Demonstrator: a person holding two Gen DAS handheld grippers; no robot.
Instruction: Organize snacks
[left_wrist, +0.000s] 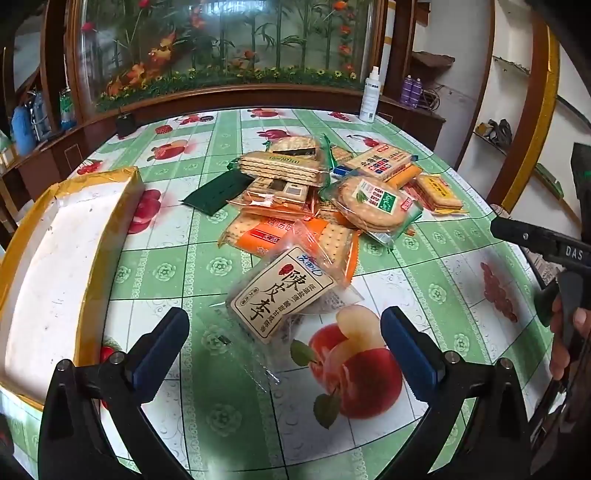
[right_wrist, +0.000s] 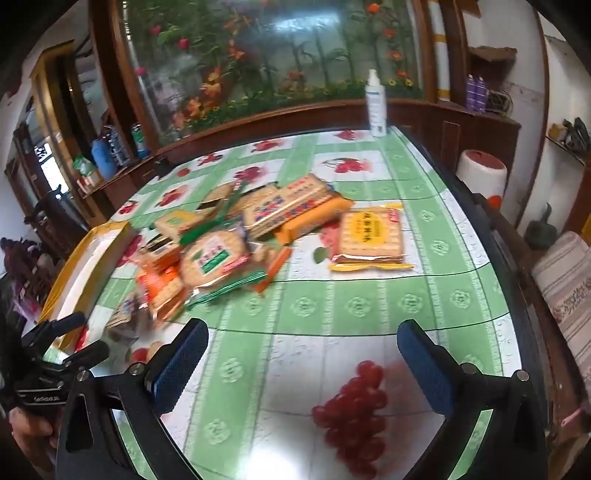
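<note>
A pile of wrapped cracker and biscuit packets (left_wrist: 317, 192) lies in the middle of the fruit-print tablecloth (left_wrist: 177, 266). Nearest to me is a beige packet with large black characters (left_wrist: 282, 295), just ahead of my left gripper (left_wrist: 284, 325), which is open with nothing between its fingers. A round-cracker packet (left_wrist: 373, 203) tops the pile's right side. In the right wrist view the same pile (right_wrist: 229, 240) sits ahead to the left, and a yellow square-cracker packet (right_wrist: 369, 236) lies apart at the right. My right gripper (right_wrist: 303, 343) hovers open over bare cloth.
A white box with yellow-taped edges (left_wrist: 55, 266) stands at the table's left. A white spray bottle (right_wrist: 376, 105) is at the far edge, in front of a wooden cabinet with a floral glass panel (left_wrist: 221, 48). A white stool (right_wrist: 480, 173) and a cushioned seat (right_wrist: 565, 280) stand right of the table.
</note>
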